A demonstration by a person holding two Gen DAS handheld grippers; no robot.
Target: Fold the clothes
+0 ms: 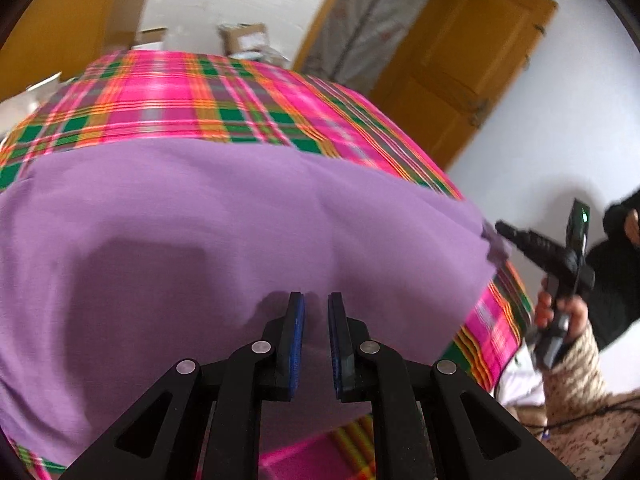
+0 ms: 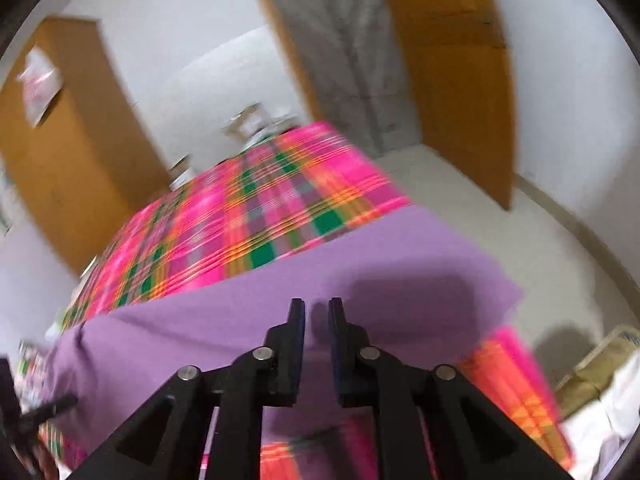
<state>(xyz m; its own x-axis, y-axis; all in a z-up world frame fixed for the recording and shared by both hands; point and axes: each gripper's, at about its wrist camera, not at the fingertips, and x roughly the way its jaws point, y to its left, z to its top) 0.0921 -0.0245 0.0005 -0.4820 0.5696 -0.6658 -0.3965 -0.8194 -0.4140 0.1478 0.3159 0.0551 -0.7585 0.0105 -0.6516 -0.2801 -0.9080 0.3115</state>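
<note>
Garment: a plain purple cloth, matte and thin-looking, spread flat over the near half of the plaid-covered bed, with soft ripples near its middle; its far edge runs straight across the plaid.
Right-hand corner: in the left wrist view the cloth's right corner sits at the bed's right edge, where the tips of the right gripper meet it; whether they pinch it is too blurred to tell.
Left gripper: jaws slightly parted, nothing between them, poised over the cloth near the bed's near edge.
Right gripper, own view: jaws likewise a little apart and empty-looking.
Risk: if only one corner is lifted, the fold will likely go skew; thin fabric may slip from a shallow pinch.
Risk: the plaid cover could be caught along with the cloth.
Surroundings: wooden door, white walls, boxes beyond the bed's far edge.
</note>
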